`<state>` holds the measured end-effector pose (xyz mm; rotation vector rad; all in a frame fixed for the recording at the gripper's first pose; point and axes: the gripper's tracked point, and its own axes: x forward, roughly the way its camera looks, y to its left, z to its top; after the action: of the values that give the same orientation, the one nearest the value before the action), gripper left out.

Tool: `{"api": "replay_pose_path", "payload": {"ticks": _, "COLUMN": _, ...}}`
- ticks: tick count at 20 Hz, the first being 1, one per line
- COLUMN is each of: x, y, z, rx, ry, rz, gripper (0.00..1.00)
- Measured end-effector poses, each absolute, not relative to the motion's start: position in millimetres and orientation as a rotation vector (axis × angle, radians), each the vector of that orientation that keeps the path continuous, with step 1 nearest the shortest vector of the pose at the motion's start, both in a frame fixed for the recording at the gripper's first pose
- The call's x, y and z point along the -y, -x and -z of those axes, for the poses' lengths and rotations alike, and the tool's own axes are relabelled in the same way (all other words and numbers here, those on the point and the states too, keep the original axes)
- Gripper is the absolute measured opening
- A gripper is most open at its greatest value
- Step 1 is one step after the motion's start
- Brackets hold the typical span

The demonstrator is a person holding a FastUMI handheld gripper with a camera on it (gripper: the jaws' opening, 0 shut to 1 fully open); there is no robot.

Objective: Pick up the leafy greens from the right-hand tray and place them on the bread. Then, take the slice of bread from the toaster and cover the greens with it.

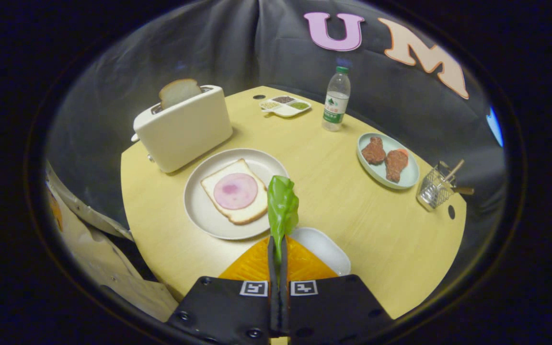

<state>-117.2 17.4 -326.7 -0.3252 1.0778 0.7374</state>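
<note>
Two fingers of the gripper (pixel 277 249) pinch the lettuce leaf (pixel 282 208) upright above the white tray (pixel 326 249), beside the plate (pixel 199 206) holding ham-topped bread (pixel 235 191), the toaster (pixel 182 128) near the table's far-left edge.

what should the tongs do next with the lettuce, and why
Probably carry it forward and left over the plate. The tongs are shut on the green leaf, lifted above the white tray, while the bread slice with the pink ham round lies just ahead, uncovered.

Gripper view looks forward and down – over the tongs (pixel 277 249) – across the table (pixel 343 191).
</note>
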Motion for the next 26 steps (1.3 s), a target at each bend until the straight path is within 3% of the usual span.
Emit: {"api": "replay_pose_path", "payload": {"ticks": 26, "x": -181, "y": 123, "z": 354, "rx": -1.114, "ry": 0.350, "rz": -0.997, "gripper": 0.04}}
